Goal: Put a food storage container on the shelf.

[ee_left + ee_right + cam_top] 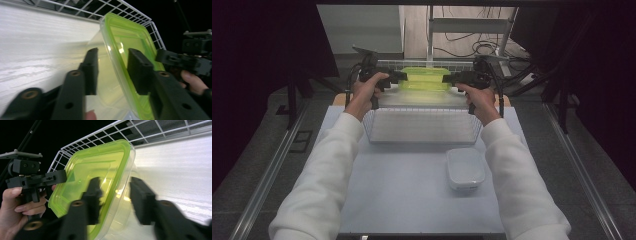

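high view, green-lidded container (424,79) inside wire basket (422,131), 2 tools flanking

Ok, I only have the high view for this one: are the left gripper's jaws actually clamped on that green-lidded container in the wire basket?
Observer: No. In the left gripper view, the left gripper straddles the lidded edge of the container, and there is a gap at each pad.
Operator: And the right one?
Observer: It's the same there. The right gripper has the container's edge between its jaws, but the pads are not pressing on it.
Operator: Anything inside the container?
Observer: Through its clear wall in the right gripper view I see nothing inside. The far corner is hidden, though.
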The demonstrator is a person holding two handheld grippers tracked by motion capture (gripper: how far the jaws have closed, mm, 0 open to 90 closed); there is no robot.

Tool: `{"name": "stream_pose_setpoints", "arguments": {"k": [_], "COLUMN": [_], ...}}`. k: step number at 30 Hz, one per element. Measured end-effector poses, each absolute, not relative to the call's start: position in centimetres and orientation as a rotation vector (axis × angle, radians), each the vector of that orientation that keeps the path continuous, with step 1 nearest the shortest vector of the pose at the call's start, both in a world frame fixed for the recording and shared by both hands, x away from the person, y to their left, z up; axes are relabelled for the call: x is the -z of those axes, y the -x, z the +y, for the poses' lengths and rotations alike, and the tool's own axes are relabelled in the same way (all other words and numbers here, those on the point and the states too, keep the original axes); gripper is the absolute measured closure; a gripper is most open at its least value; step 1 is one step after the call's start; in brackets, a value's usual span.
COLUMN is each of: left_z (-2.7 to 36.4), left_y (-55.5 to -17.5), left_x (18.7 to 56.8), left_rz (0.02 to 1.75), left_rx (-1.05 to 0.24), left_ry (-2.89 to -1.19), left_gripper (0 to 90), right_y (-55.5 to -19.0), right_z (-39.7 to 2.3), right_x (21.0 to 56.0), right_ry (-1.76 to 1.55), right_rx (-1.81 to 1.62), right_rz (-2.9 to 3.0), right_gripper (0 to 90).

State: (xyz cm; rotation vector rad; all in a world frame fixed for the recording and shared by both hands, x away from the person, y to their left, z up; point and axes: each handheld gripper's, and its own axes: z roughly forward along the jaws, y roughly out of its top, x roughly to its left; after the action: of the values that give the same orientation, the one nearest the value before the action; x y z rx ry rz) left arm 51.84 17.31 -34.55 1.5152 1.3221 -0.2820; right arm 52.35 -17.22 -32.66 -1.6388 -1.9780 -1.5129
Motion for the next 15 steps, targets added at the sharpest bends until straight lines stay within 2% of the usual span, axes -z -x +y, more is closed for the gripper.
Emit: {"name": "stream_pose_setpoints", "arguments": {"k": [2, 4, 8, 15], "left_z": [17.3, 17.2, 17.2, 17.1], "left_y": [-51.7, -51.4, -50.7, -48.7], "left_x": [34.4, 34.1, 33.4, 32.0], "left_rz": [1.321, 1.308, 1.259, 1.201], "left_rx": [0.251, 0.202, 0.155, 0.067], "left_ry": [-1.509, -1.521, -1.530, -1.582], "left_gripper": [40.8, 32.2, 26.1, 22.0], "right_y": [-52.1, -51.8, -50.8, -48.9], "right_z": [-17.1, -17.0, -16.8, -16.8], "right_x": [32.5, 32.2, 31.3, 29.8], "right_ry": [1.662, 1.665, 1.714, 1.650], "right_rx": [1.540, 1.573, 1.629, 1.682], "right_rz": [-1.998, -2.019, -2.089, -2.223], "right_gripper": [42.5, 34.0, 24.3, 21.3]}}
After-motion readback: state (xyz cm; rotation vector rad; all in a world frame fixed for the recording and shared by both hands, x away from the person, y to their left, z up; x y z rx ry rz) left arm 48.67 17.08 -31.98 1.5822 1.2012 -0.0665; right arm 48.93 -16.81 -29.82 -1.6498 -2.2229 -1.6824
